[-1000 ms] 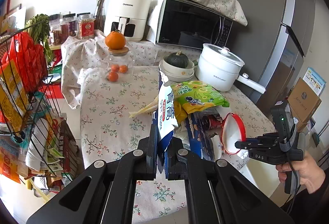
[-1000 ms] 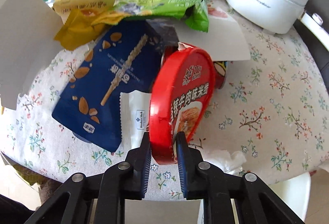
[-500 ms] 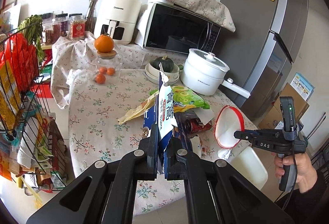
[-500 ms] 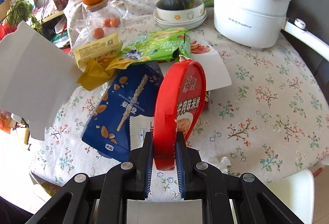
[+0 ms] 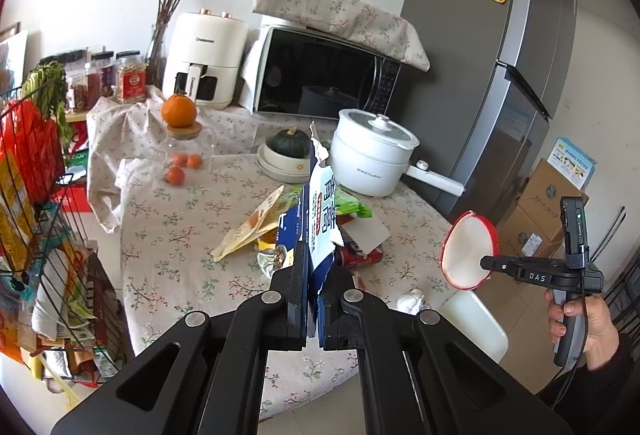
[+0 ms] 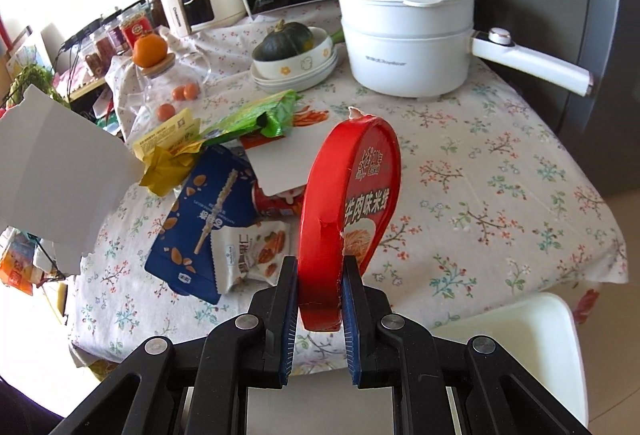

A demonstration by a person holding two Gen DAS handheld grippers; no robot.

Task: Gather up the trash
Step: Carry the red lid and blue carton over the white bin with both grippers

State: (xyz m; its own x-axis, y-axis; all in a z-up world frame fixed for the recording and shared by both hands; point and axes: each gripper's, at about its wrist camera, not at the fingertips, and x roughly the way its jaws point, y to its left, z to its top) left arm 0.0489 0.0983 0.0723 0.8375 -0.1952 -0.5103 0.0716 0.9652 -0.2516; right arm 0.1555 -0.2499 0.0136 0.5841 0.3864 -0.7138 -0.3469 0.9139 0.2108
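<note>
Red bowl (image 6: 352, 203), torn carton (image 5: 320, 219) lifted higher; both tongs clamped.

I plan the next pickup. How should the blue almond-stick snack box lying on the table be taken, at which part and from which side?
Grip the blue almond-stick snack box at its near short edge, coming low from the table's front edge. It lies flat with that corner nearest the front; its far end is tucked under the yellow wrapper and white card, so a thin edge pinch probably suits best.
</note>
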